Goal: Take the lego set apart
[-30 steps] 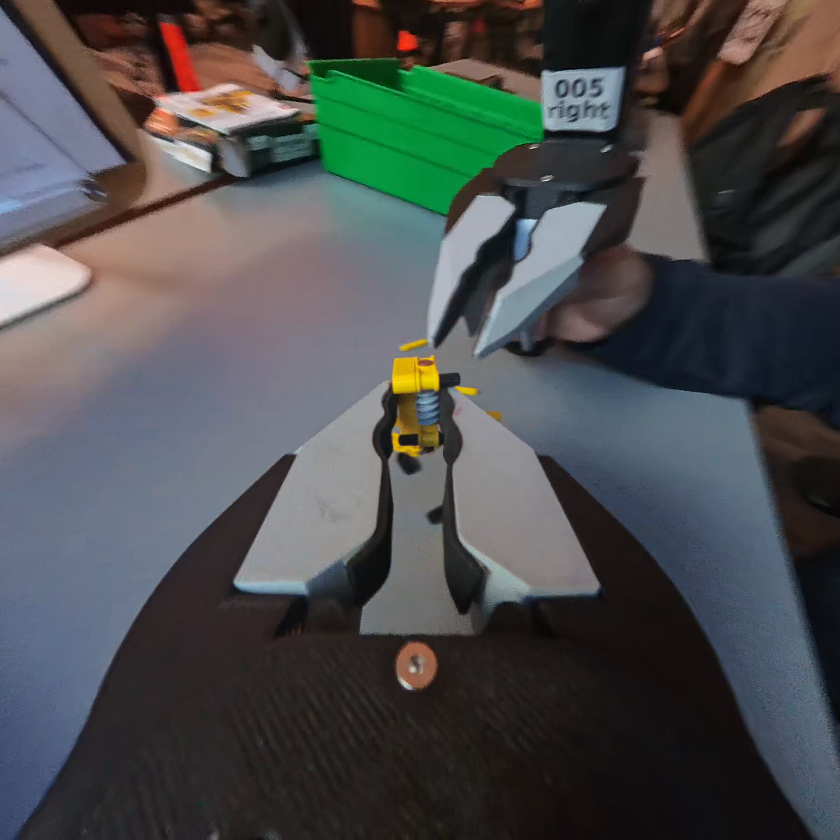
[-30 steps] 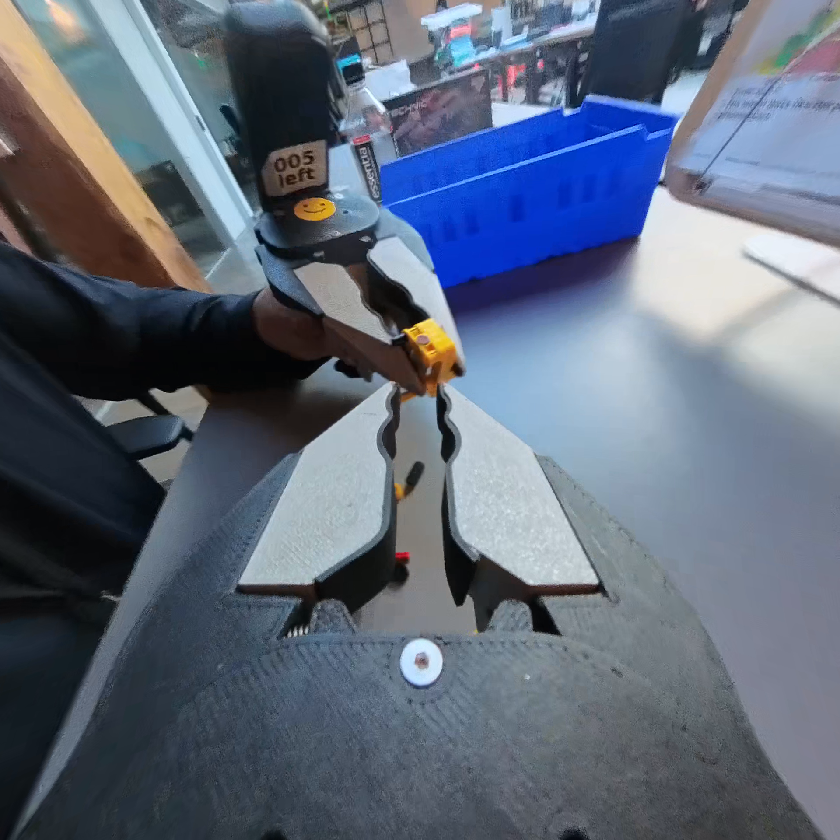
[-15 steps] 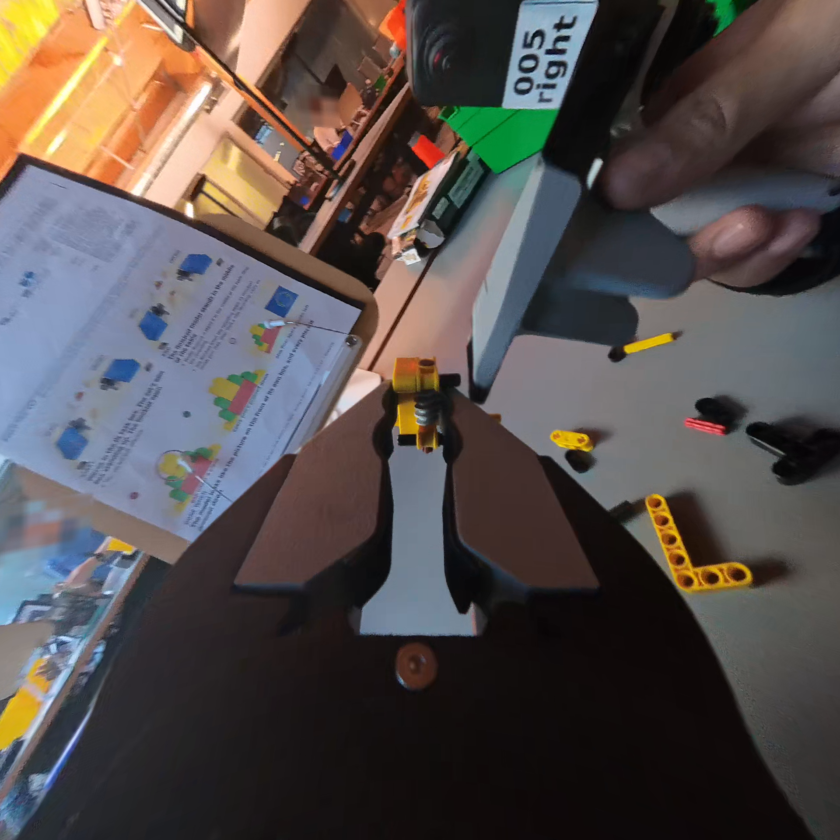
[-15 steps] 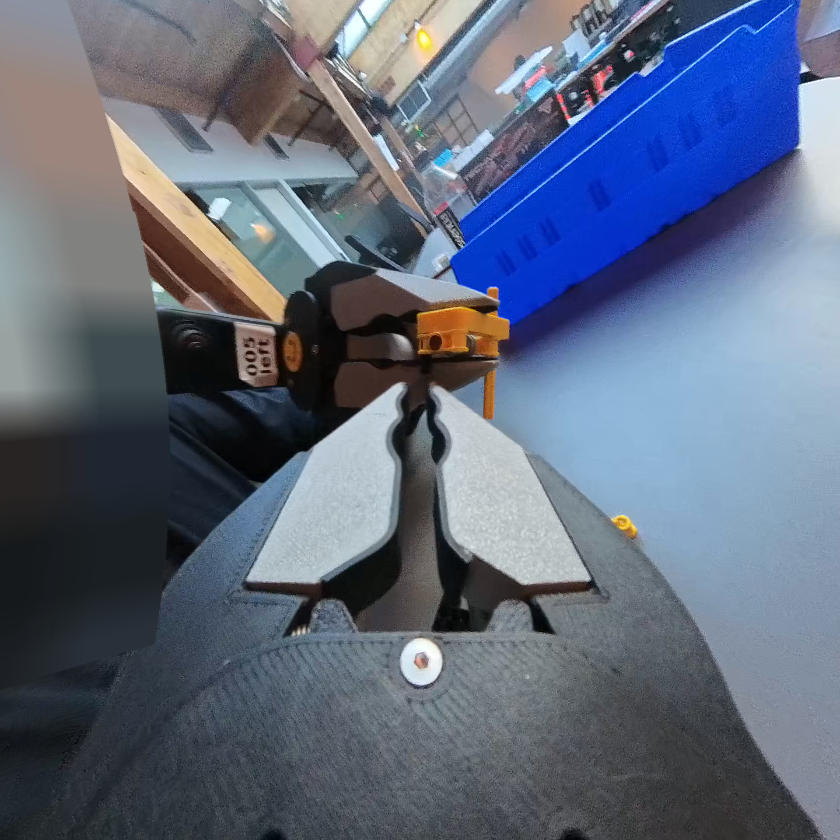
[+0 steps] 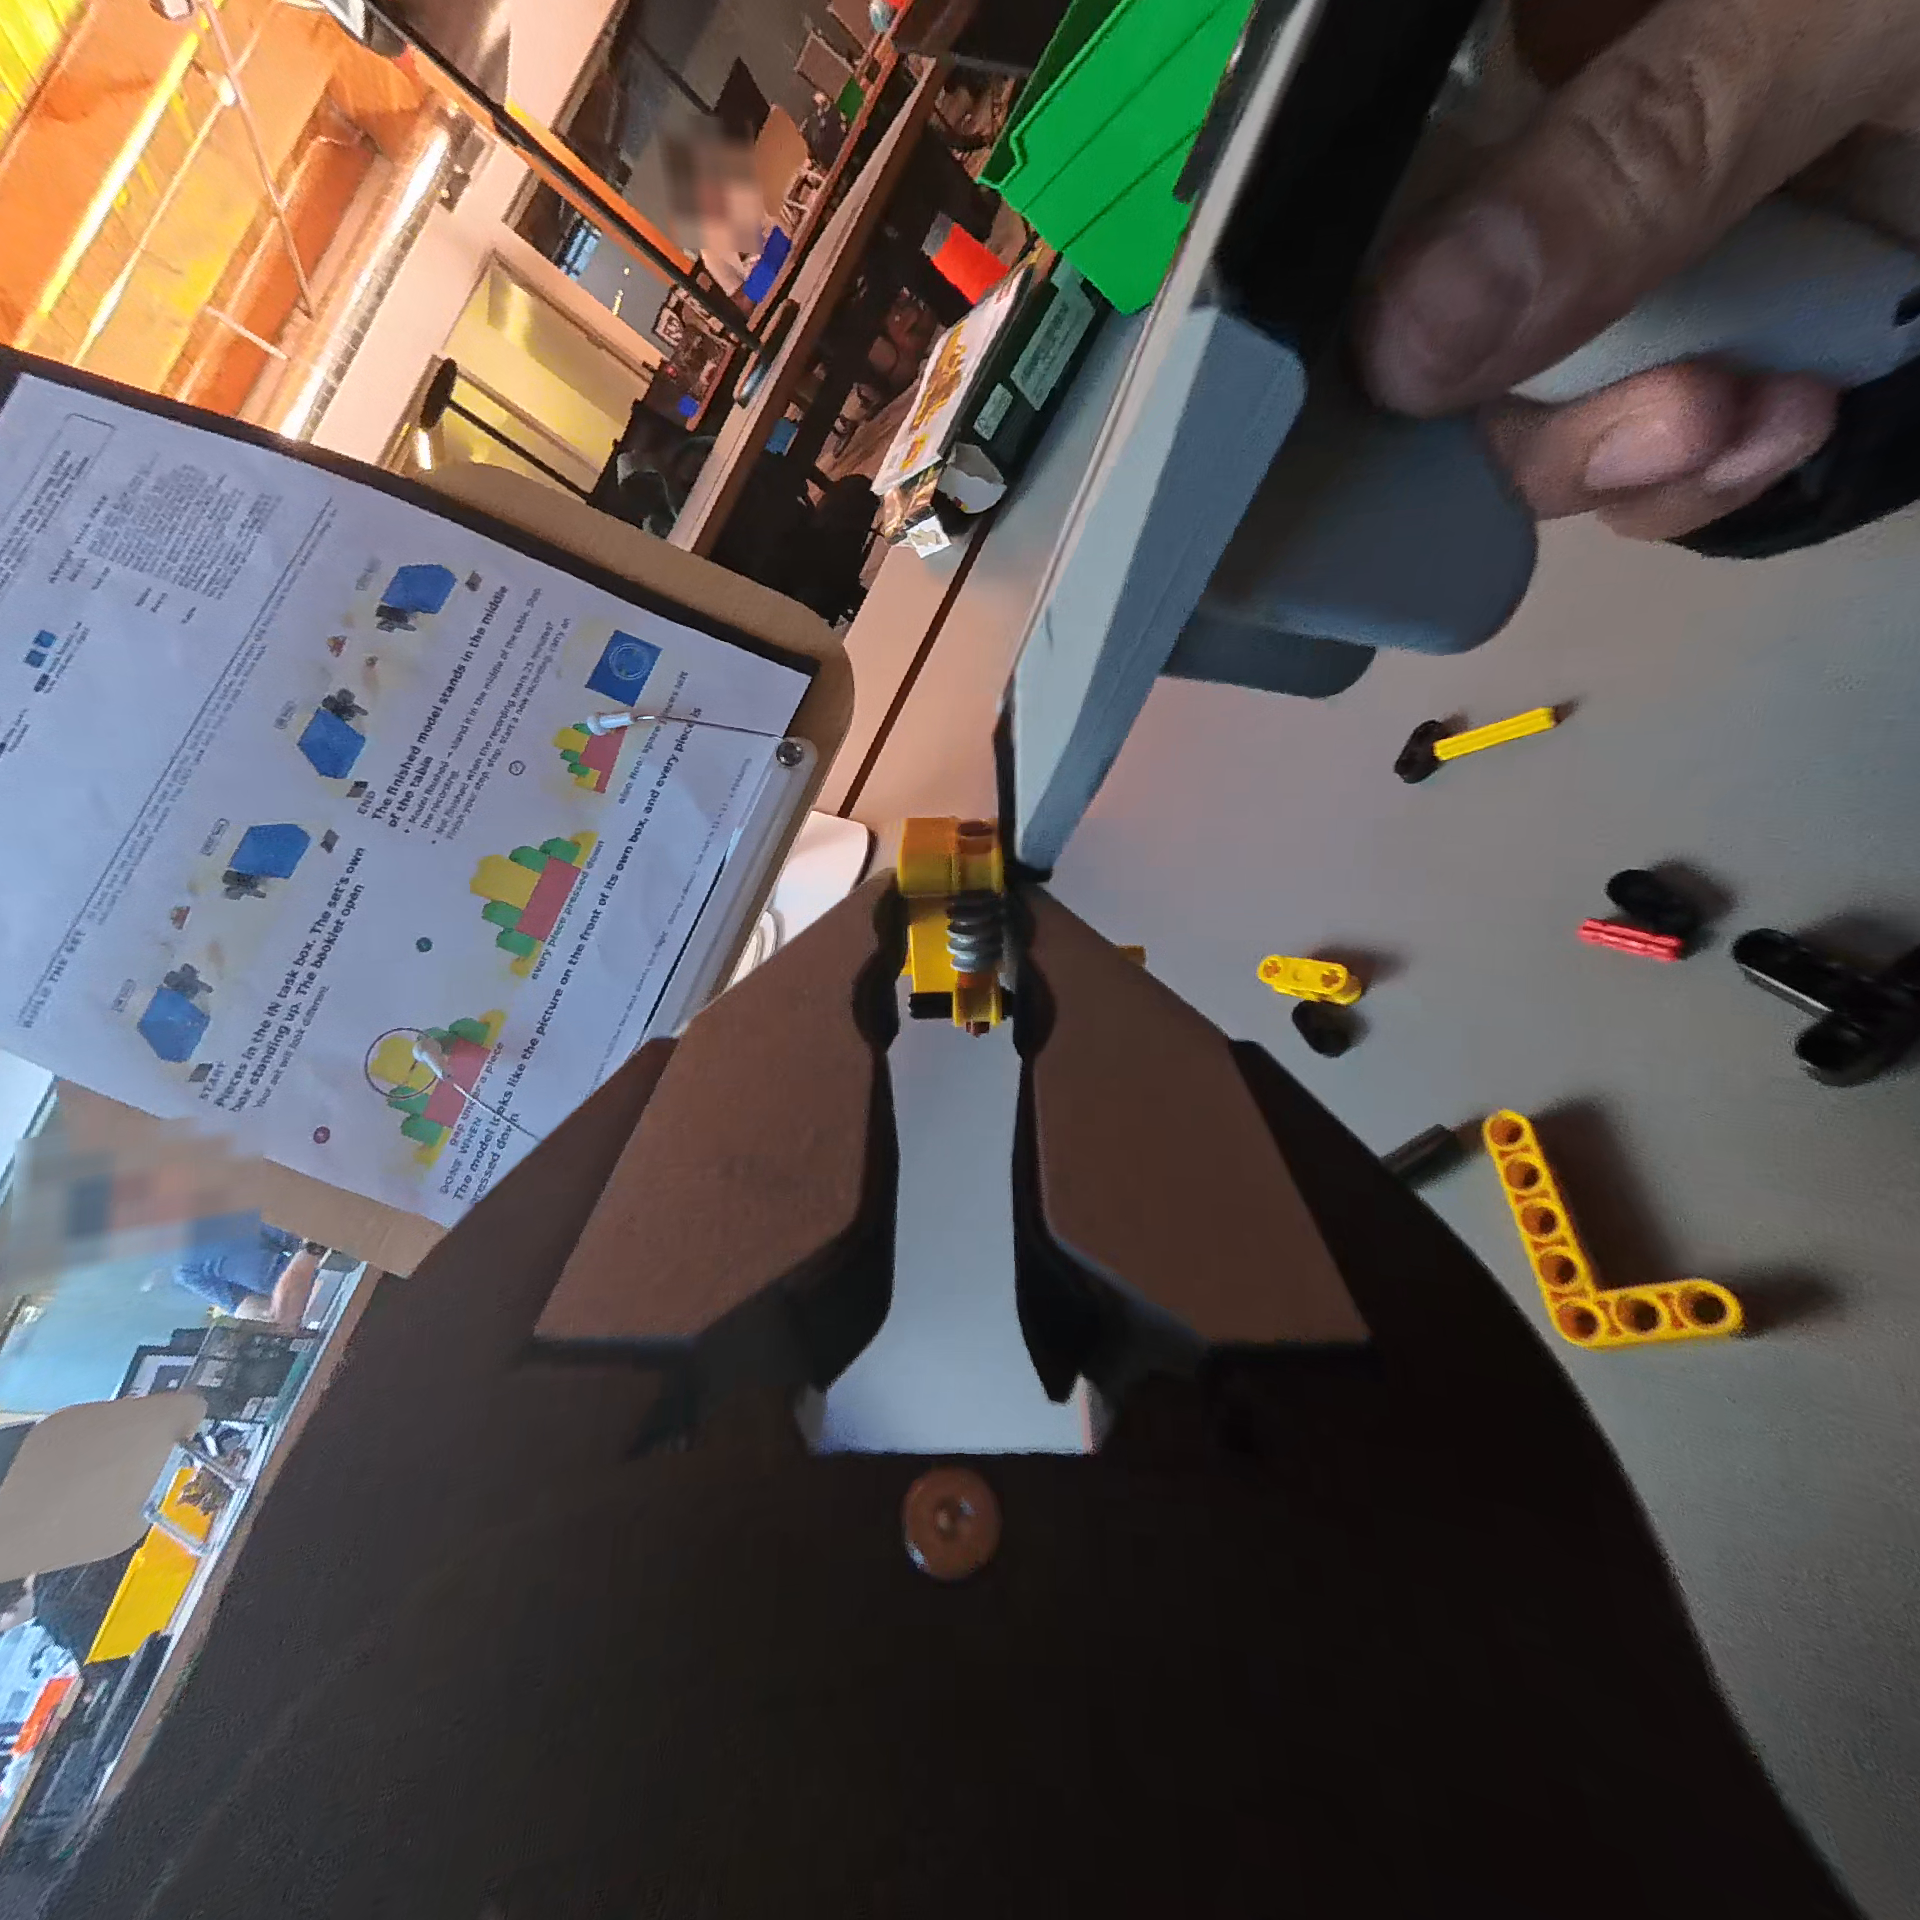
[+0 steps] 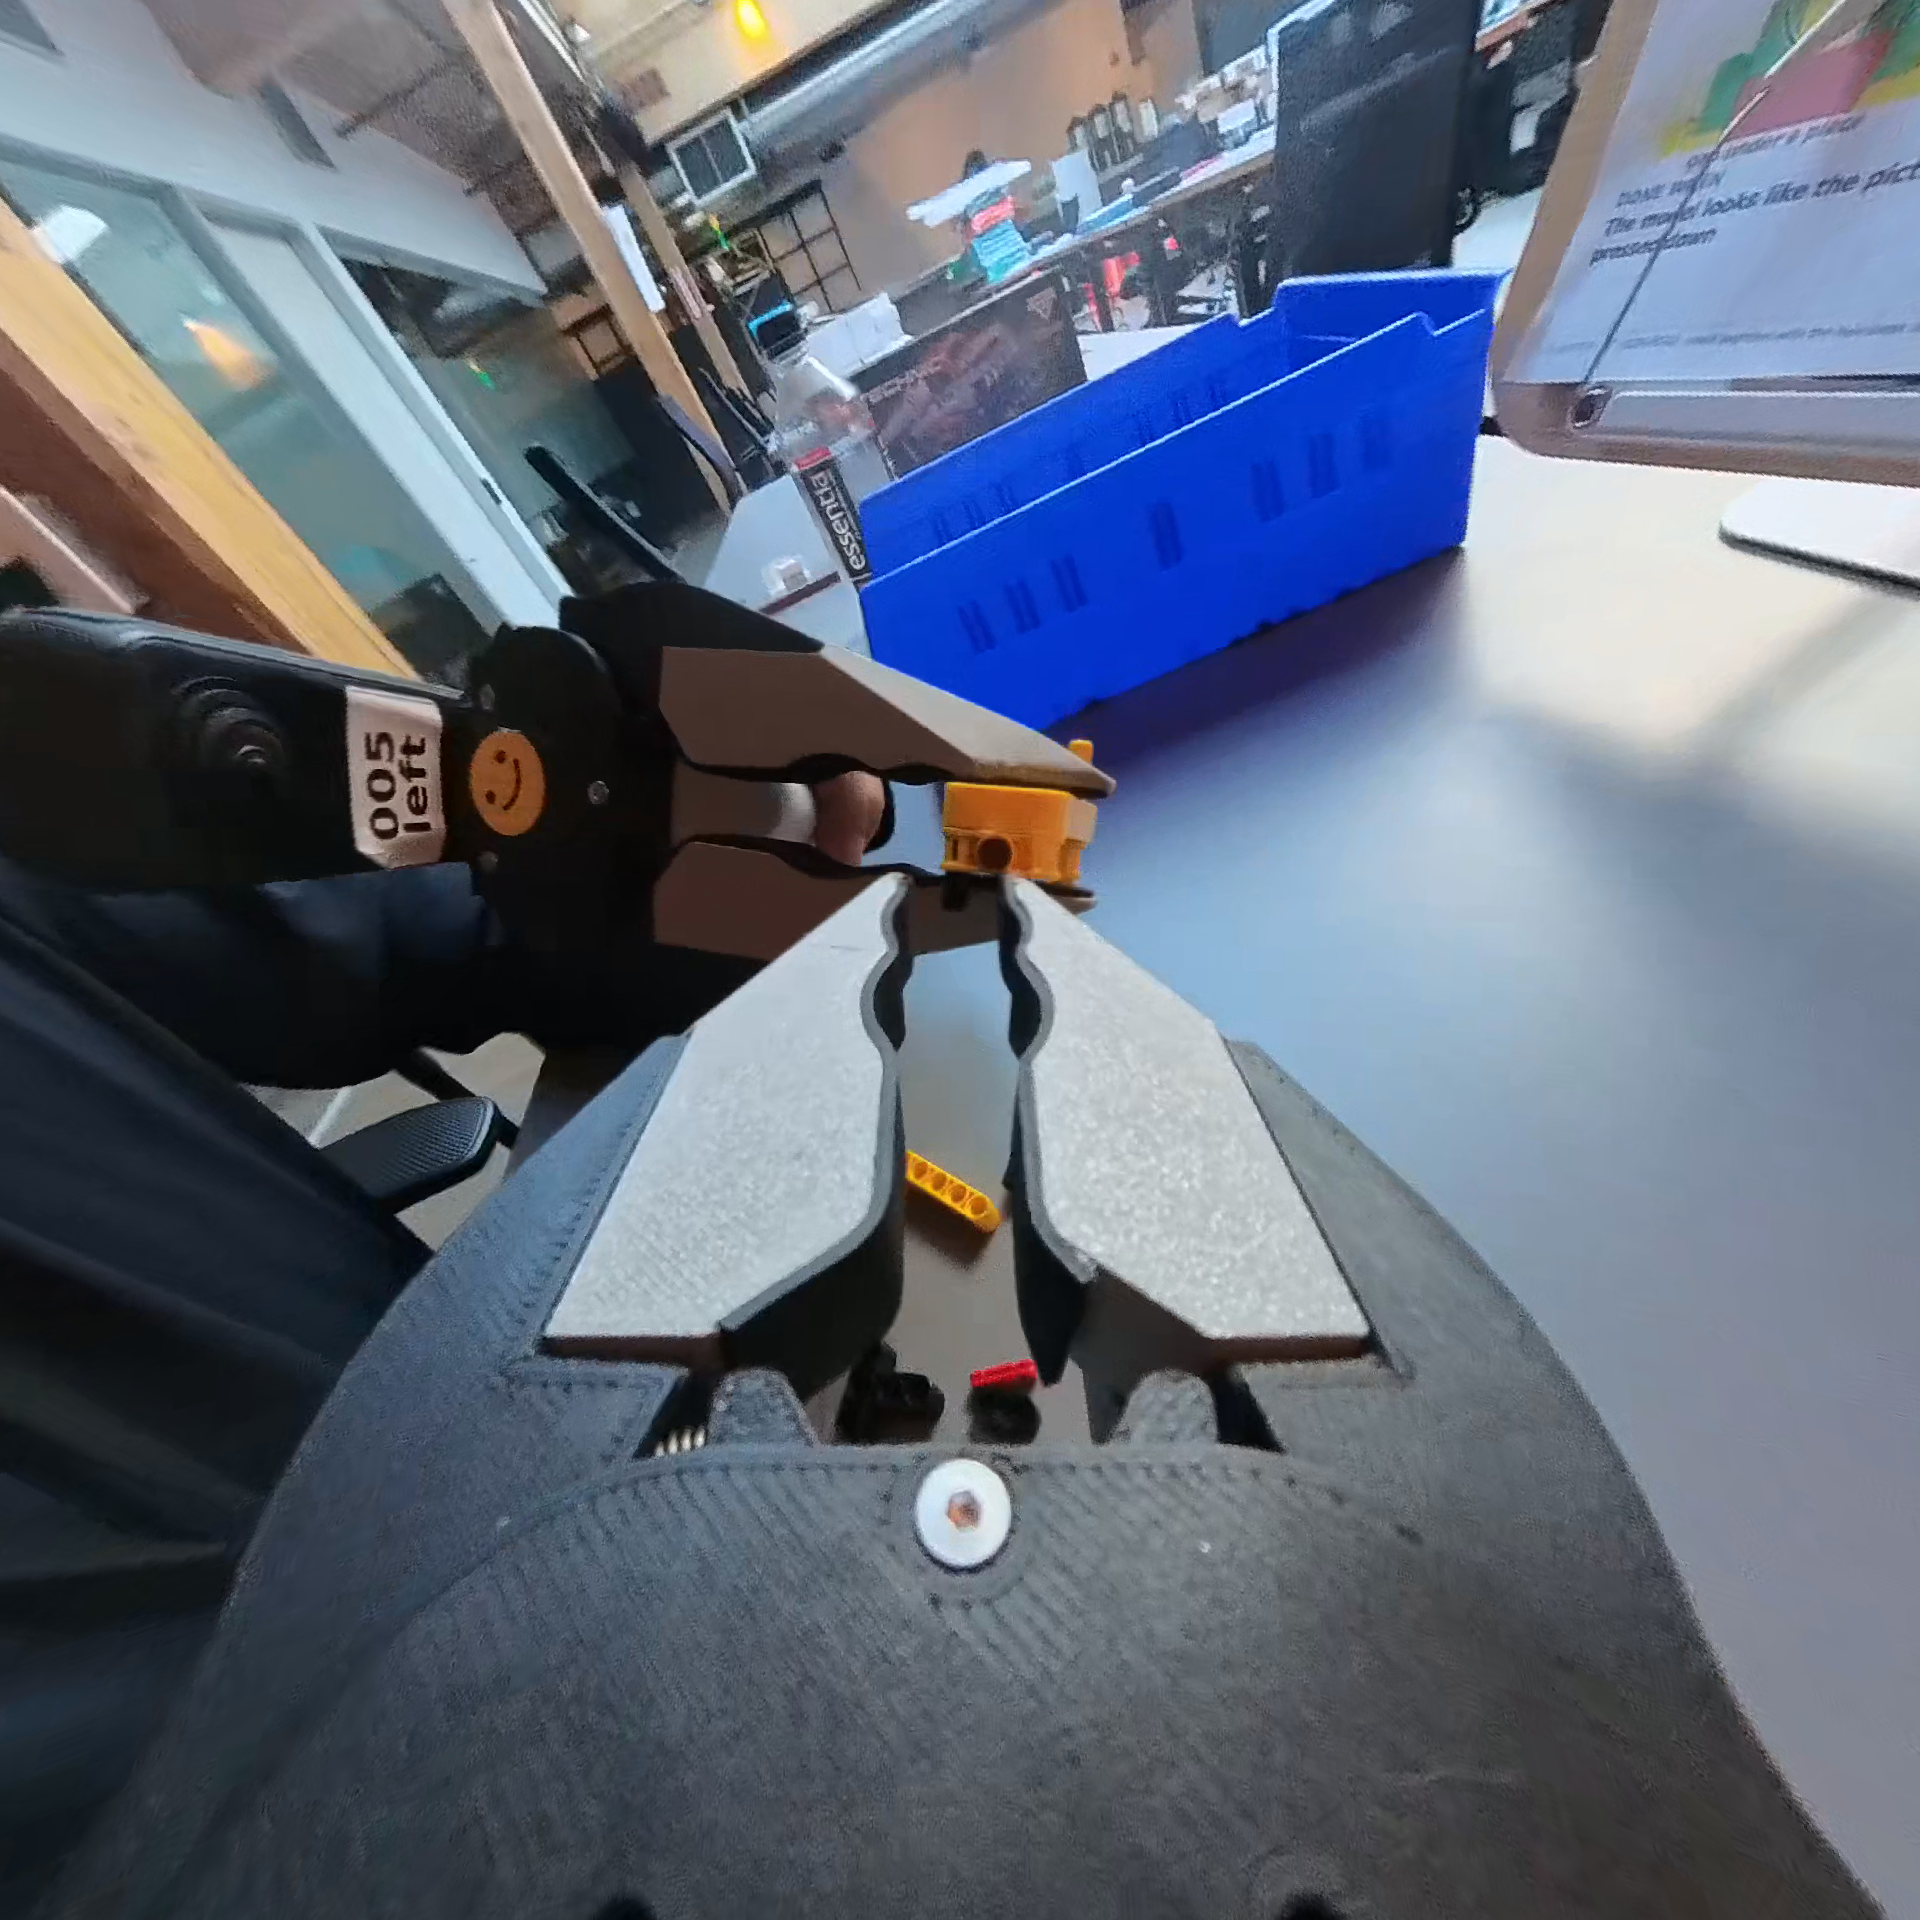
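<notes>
My left claw (image 5: 951, 940) is pinching the small yellow lego assembly with a grey coiled spring (image 5: 961, 920) at its fingertips, holding it up off the pale grey bench (image 5: 1714, 1558). In the right wrist view that same assembly (image 6: 1013, 826) sits clamped between the left claw's two fingers, which lie one above the other there.

My right claw (image 6: 951, 894) has its fingers spread a little, tips right up at the underside of the assembly; I cannot tell whether they touch it. In the left wrist view, one grey finger (image 5: 1143, 582) of it comes down just beside the assembly, with a hand (image 5: 1662, 239) wrapped around the grip.

Loose pieces lie on the bench to the right: a yellow L-shaped beam with round holes (image 5: 1579, 1257), a short yellow two-hole link (image 5: 1307, 977), a thin yellow axle with a black end (image 5: 1481, 740), a small red pin (image 5: 1629, 935) and a black connector piece (image 5: 1839, 1003). A printed instruction sheet on a stand (image 5: 364, 810) is at my left, a green plastic bin (image 5: 1112, 156) beyond, and a blue plastic bin (image 6: 1174, 520) on the far side.
</notes>
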`<move>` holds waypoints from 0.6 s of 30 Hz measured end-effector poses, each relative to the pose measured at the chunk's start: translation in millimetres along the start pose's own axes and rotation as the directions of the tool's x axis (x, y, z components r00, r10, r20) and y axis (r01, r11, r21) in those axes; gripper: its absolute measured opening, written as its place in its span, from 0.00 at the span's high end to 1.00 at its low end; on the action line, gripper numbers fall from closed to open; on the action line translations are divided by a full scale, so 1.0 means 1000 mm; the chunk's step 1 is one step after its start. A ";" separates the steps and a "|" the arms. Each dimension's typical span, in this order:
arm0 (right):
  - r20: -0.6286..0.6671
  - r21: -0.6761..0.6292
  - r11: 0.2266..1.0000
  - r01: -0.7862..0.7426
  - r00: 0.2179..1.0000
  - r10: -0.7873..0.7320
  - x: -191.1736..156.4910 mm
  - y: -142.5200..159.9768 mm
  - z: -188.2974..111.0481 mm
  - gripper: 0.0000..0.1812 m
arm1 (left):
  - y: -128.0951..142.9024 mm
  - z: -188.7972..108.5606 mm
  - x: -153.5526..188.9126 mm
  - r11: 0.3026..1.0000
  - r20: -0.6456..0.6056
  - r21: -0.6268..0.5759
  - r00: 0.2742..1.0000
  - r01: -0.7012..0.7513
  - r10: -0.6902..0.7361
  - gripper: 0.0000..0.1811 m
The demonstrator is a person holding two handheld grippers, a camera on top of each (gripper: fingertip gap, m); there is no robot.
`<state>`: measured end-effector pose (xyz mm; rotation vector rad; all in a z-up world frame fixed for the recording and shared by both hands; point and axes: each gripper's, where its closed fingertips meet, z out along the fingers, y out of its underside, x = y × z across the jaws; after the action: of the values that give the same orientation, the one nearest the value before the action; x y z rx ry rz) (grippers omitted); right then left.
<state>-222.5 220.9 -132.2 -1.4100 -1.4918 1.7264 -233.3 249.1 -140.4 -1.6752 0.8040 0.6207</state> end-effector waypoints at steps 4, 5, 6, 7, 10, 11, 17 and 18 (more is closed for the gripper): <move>-0.005 0.005 1.000 -0.023 1.000 0.023 0.003 0.002 0.001 0.98 | 0.002 0.001 0.002 0.999 0.009 -0.033 0.999 -0.038 0.038 0.92; -0.009 0.003 1.000 -0.024 1.000 0.024 0.004 0.003 0.001 0.99 | 0.003 0.002 0.002 0.998 0.009 -0.041 0.999 -0.037 0.038 0.92; -0.026 -0.007 1.000 -0.021 0.999 0.021 0.006 0.005 0.002 0.99 | 0.005 0.003 0.004 0.998 0.005 -0.059 1.000 -0.030 0.031 0.91; -0.049 -0.014 1.000 -0.003 0.999 0.002 0.008 0.006 0.003 0.99 | 0.008 0.004 0.005 0.997 -0.002 -0.076 1.000 -0.017 0.017 0.91; -0.106 -0.039 0.997 0.059 0.992 -0.063 0.011 0.008 0.004 0.99 | 0.012 0.006 0.006 0.995 -0.002 -0.101 1.000 -0.015 0.015 0.91; -0.120 -0.042 0.996 0.077 0.989 -0.081 0.011 0.008 0.005 0.99 | 0.012 0.006 0.006 0.994 0.003 -0.108 1.000 -0.016 0.016 0.91; -0.167 -0.068 0.992 0.106 0.979 -0.116 0.013 0.007 0.002 1.00 | 0.011 0.007 0.006 0.994 0.003 -0.113 1.000 -0.005 0.006 0.91; -0.159 -0.066 0.994 0.091 0.982 -0.101 0.013 0.007 0.000 1.00 | 0.011 0.008 0.007 0.994 -0.012 -0.113 1.000 0.008 -0.009 0.90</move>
<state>-225.7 229.9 -143.8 -1.4459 -1.5065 1.4841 -237.4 253.6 -154.9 -1.7857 0.7831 0.6606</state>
